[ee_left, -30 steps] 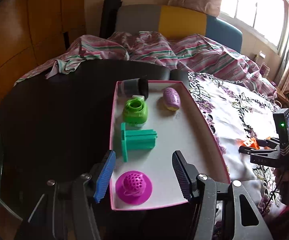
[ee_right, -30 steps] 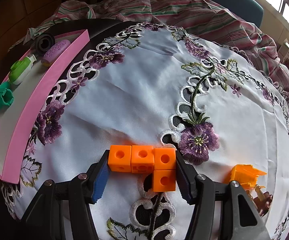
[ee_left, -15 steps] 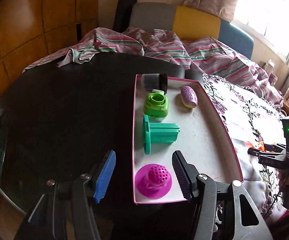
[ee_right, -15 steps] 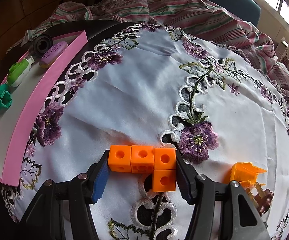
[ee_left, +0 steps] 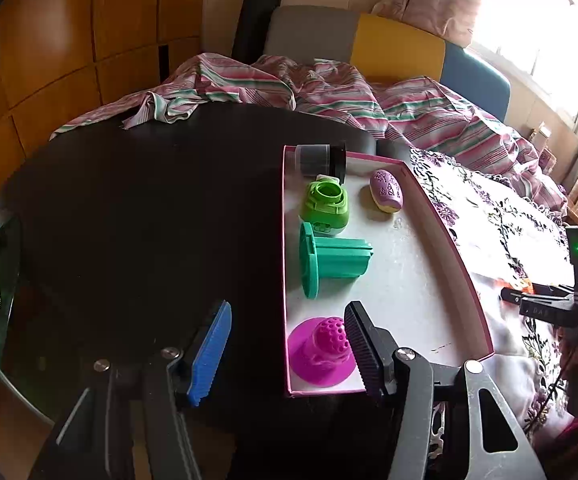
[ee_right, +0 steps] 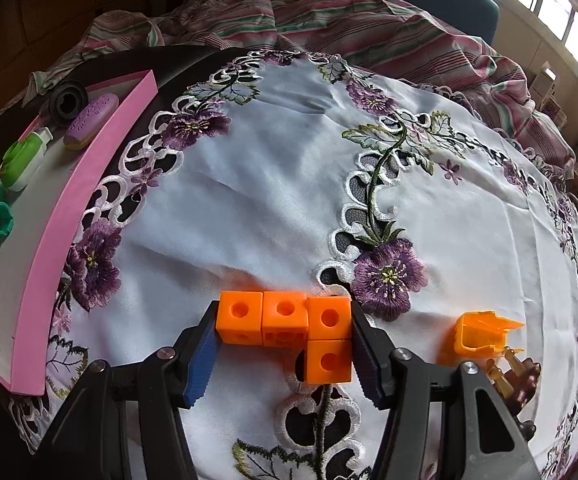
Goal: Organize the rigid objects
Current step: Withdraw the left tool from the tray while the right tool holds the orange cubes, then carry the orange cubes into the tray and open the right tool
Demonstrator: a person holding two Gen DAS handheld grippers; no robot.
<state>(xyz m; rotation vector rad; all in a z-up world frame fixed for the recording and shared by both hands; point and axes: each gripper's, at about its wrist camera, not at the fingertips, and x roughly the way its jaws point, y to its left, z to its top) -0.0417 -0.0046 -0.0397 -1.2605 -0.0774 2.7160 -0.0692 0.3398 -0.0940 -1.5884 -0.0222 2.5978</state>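
The left gripper [ee_left: 287, 344] tilts downward, jaws parted with nothing between them; its blue pad [ee_left: 211, 350] and black pad [ee_left: 359, 346] stand well apart. The right gripper [ee_right: 283, 338] points more steeply down; both pads press the ends of the orange block piece [ee_right: 293, 326], clamping it.

Orange blocks [ee_right: 289, 322] smooth plastic; tablecloth [ee_right: 273, 184] embroidered satin-like cloth; table [ee_left: 137, 208] dark, glossy.
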